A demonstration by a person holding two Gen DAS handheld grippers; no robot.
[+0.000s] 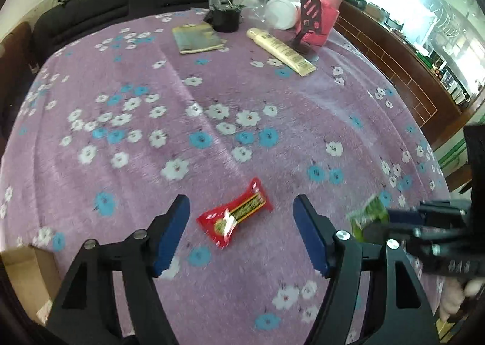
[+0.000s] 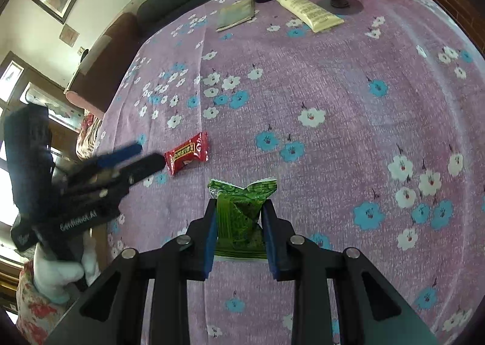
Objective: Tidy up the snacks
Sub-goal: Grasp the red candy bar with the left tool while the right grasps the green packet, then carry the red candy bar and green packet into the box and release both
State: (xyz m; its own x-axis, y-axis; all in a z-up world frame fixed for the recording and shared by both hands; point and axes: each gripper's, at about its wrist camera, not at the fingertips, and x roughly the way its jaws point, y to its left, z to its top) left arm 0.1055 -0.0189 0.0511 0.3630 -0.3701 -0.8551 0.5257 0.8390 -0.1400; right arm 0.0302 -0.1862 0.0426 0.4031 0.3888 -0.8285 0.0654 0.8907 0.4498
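Lying on the flowered counter (image 1: 303, 108) just ahead of the left gripper (image 1: 242, 232), whose fingers stand open, the red snack (image 1: 235, 216) slants across their gap, while the right gripper (image 2: 239, 223) clamps the green snack (image 2: 239, 211)

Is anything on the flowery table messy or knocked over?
Nothing is spilled or broken. The cream tube lies on its side at the far end, among other clutter. The red snack lies loose and slantwise on the tablecloth, not yet tidied.
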